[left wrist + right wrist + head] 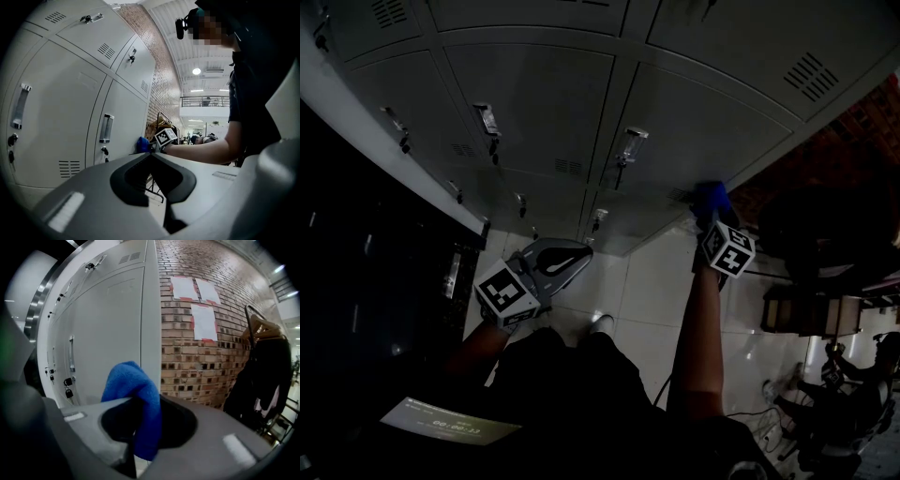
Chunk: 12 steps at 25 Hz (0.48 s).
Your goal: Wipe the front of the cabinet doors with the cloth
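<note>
Blue cloth [126, 383] looks soft, light and floppy. The right tool [140, 404] clamps its bunched middle, leaving a pad facing the locker door [108, 333]. The left tool [151, 155] has its jaws together, empty.

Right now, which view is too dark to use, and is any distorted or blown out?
Head view: underexposed, cabinet doors dim, lower left nearly black. Left gripper view: bright, fisheye bending at edges, ceiling lamp glaring. Right gripper view: evenly lit, cloth sharp, brick wall bowed.

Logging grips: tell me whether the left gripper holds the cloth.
No, the left gripper is shut on nothing; the cloth is away at the cabinet.
</note>
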Motion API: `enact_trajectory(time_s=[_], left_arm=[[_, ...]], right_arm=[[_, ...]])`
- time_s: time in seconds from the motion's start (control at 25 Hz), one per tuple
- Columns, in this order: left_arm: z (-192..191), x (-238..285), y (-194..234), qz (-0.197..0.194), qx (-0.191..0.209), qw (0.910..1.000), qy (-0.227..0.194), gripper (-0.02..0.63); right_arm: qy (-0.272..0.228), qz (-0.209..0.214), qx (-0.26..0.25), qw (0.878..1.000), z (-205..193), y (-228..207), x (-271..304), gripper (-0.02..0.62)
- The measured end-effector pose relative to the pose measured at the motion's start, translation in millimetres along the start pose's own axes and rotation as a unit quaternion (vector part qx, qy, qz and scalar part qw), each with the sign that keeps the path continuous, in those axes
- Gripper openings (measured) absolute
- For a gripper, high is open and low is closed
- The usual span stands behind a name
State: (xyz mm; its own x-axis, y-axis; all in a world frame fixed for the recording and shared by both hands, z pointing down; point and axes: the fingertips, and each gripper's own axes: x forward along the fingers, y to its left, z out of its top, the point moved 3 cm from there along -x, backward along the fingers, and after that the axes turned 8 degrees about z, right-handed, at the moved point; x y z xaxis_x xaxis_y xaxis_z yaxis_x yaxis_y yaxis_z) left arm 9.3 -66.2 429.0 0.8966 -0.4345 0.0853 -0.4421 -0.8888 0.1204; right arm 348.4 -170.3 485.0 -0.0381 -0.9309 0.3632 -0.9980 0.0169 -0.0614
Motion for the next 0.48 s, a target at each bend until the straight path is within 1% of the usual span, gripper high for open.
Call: enact_trajectory(time_s=[0.12, 0.24, 0.36, 0.48], left_arm=[[-0.7, 0.1, -3.0, -0.004, 0.0, 1.0, 0.001, 0.003], [-0.8, -2.3, -4.5, -0.007, 0.001, 1.0, 0.001, 0.003], [-1.4, -6.3, -2.6, -0.006, 0.001, 1.0, 0.002, 0.003], [-2.0, -11.5, 0.1, -0.005, 0.001, 1.0, 0.001, 0.003]], right_arm=[[-0.005, -0.013, 0.006, 1.0, -2.9, -11.6, -3.7, 0.072], [-0.01, -0.015, 0.008, 1.0, -6.2, -8.8, -10.5, 0.072], [-0.012, 0.005, 0.006, 1.0, -11.6, 14.6, -13.2, 0.072], [-0.005, 0.038, 0.0, 0.999, -20.4, 54.9, -10.9, 0.072]])
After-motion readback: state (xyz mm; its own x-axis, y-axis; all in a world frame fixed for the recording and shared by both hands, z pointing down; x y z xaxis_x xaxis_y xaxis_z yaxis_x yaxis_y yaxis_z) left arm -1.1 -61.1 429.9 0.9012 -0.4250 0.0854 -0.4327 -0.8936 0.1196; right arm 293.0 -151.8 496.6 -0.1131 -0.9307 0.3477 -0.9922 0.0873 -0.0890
